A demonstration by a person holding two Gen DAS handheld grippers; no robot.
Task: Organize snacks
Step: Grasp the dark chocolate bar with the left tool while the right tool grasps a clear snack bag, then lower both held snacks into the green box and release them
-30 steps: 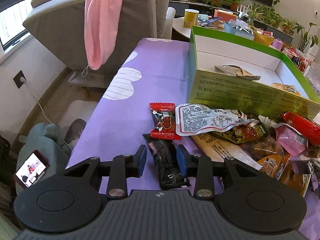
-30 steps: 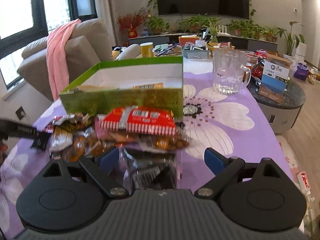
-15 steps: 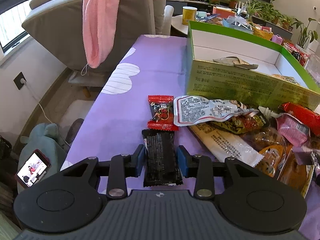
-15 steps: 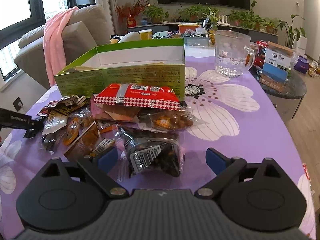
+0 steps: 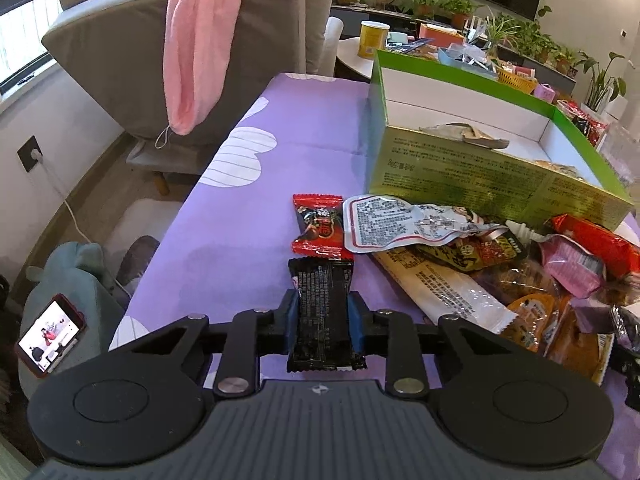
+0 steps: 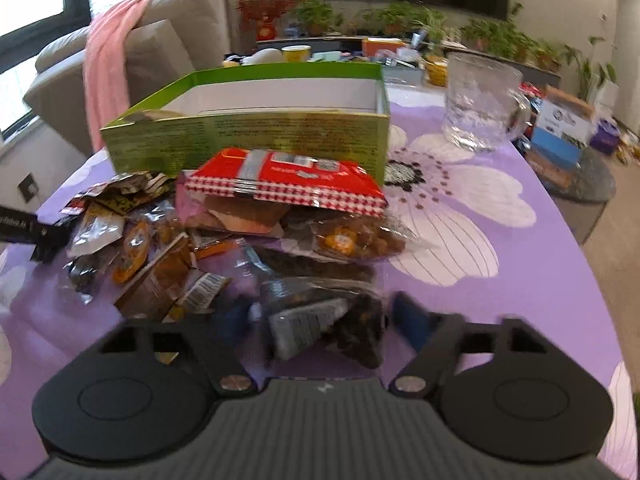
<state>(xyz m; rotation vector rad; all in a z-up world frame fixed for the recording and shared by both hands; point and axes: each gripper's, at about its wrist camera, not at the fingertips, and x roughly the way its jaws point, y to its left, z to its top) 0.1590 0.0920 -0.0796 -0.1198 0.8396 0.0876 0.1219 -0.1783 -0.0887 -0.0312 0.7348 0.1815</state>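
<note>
A black snack bar (image 5: 322, 300) lies lengthwise on the purple tablecloth (image 5: 248, 232). My left gripper (image 5: 323, 316) is closing on it, and both blue pads touch its sides. Beyond it lie a red candy wrapper (image 5: 319, 226) and a white printed packet (image 5: 400, 226), in front of the open green box (image 5: 480, 176). In the right wrist view, my right gripper (image 6: 320, 322) stands open around a clear packet of dark snacks (image 6: 316, 326) at the near edge of the snack pile. A red checked pack (image 6: 288, 178) tops the pile before the green box (image 6: 248, 136).
A glass mug (image 6: 482, 108) stands right of the box, with a cardboard carton (image 6: 564, 128) further right. A grey sofa with a pink towel (image 5: 200, 40) is past the table's left edge. A phone (image 5: 50, 334) glows down on the left.
My left gripper slid forward over the black bar and its jaws narrowed onto it. The right gripper sank toward the pile, so the clear packet now sits between its fingers.
</note>
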